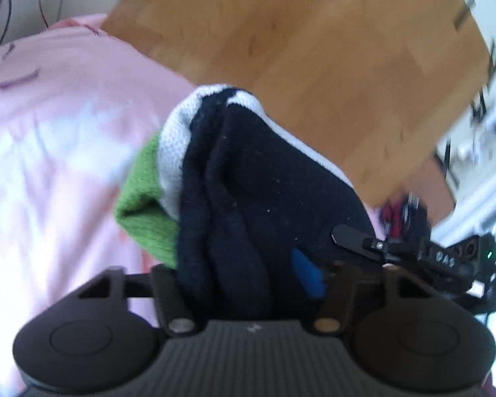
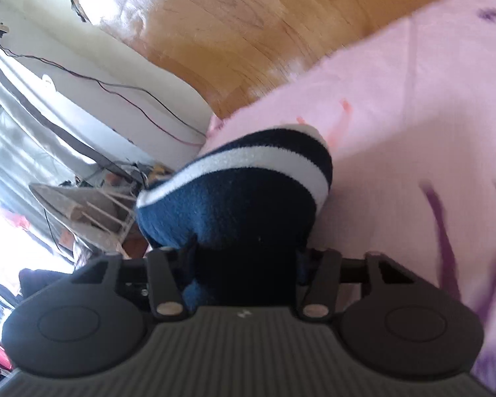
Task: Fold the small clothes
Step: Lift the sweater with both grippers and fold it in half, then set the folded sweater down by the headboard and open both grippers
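Observation:
A small navy garment (image 1: 248,192) with white stripes and a green part (image 1: 142,205) is bunched between the fingers of my left gripper (image 1: 248,284), which is shut on it and holds it above the pink sheet (image 1: 49,132). My right gripper's fingertip (image 1: 350,236) shows at the garment's right side in the left wrist view. In the right wrist view, my right gripper (image 2: 244,264) is shut on the same navy and white striped garment (image 2: 241,192). The cloth hides both grippers' fingertips.
A pink sheet with purple marks (image 2: 430,115) covers the bed. Wooden floor (image 1: 314,49) lies beyond its edge. A white wall with cables (image 2: 115,82) and cluttered items (image 2: 92,211) stand at the left of the right wrist view.

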